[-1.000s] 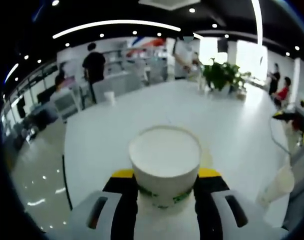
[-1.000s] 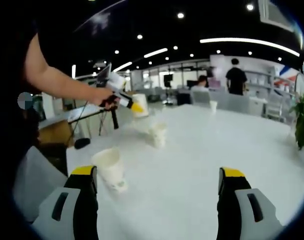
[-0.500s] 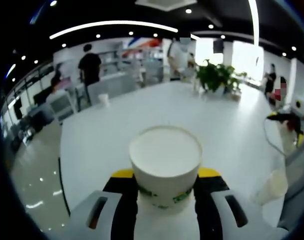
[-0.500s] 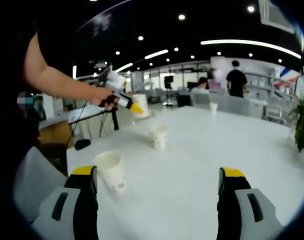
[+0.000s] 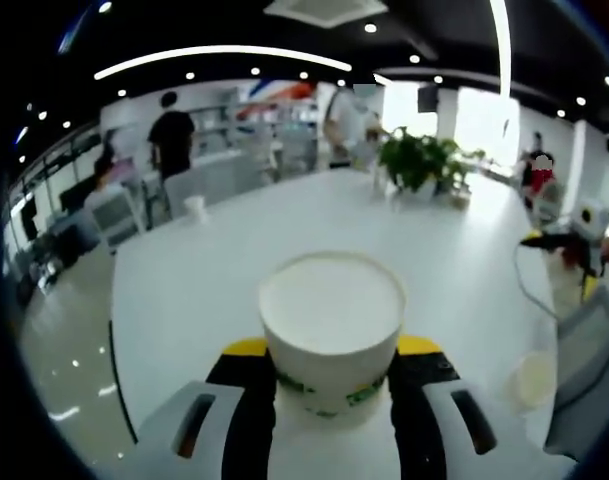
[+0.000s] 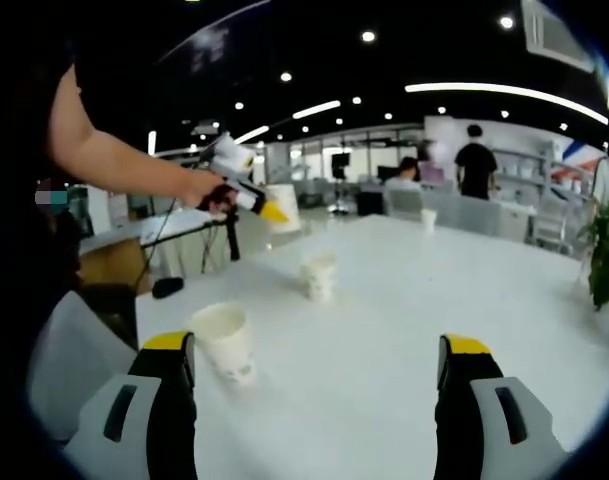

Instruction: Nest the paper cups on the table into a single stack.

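My left gripper (image 5: 331,352) is shut on a white paper cup (image 5: 331,320) with a green print, held upright above the white table (image 5: 234,280). A hand holds that same gripper (image 6: 252,203), with its cup (image 6: 282,208), at the table's far left in the right gripper view. My right gripper (image 6: 317,350) is open with nothing between its jaws. A paper cup (image 6: 224,343) stands just beside its left jaw. Another cup (image 6: 319,275) stands farther back, mid-table. One more cup (image 5: 534,378) sits low at the right of the left gripper view.
A lone small cup (image 5: 194,207) stands near the table's far edge, the same cup (image 6: 427,214) in the right gripper view. A potted plant (image 5: 414,160) sits at the far side. People stand among desks beyond. The table edge (image 5: 119,350) curves along the left.
The left gripper view has swung slightly, so the plant and far cup sit further left in it. The cup stays gripped. The right gripper view barely shifted.
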Motion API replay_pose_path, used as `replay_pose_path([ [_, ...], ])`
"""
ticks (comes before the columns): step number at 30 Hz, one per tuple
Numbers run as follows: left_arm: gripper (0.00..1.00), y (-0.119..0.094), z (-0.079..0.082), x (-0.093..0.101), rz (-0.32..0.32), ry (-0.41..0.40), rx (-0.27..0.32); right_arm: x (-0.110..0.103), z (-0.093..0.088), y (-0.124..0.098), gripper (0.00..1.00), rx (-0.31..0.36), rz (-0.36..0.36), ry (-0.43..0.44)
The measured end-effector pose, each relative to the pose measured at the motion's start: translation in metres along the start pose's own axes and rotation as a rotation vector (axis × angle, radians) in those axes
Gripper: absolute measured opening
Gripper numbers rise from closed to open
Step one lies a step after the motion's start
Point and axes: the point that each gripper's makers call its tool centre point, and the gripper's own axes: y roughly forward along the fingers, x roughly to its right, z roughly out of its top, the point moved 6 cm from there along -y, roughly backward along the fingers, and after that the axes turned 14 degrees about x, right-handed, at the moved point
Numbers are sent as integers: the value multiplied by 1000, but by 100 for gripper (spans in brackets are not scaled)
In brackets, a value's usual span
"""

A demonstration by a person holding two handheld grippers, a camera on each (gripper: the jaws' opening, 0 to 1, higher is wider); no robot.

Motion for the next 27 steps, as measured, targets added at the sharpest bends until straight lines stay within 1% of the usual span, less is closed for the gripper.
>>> replay_pose_path([
  [5,42,-2,5,10,-35,16,2,-2,3,-1,100,3,2,-3],
  [7,42,-3,8,14,-53,2,11,-3,5,-1,100,3,3,-6],
  [17,42,-7,21,34,-102,25,24,-4,12,-3,100,3,11,-14],
  [27,42,-7,26,47,-152,35,32,-8,15,-6,100,2,24,-16],
])
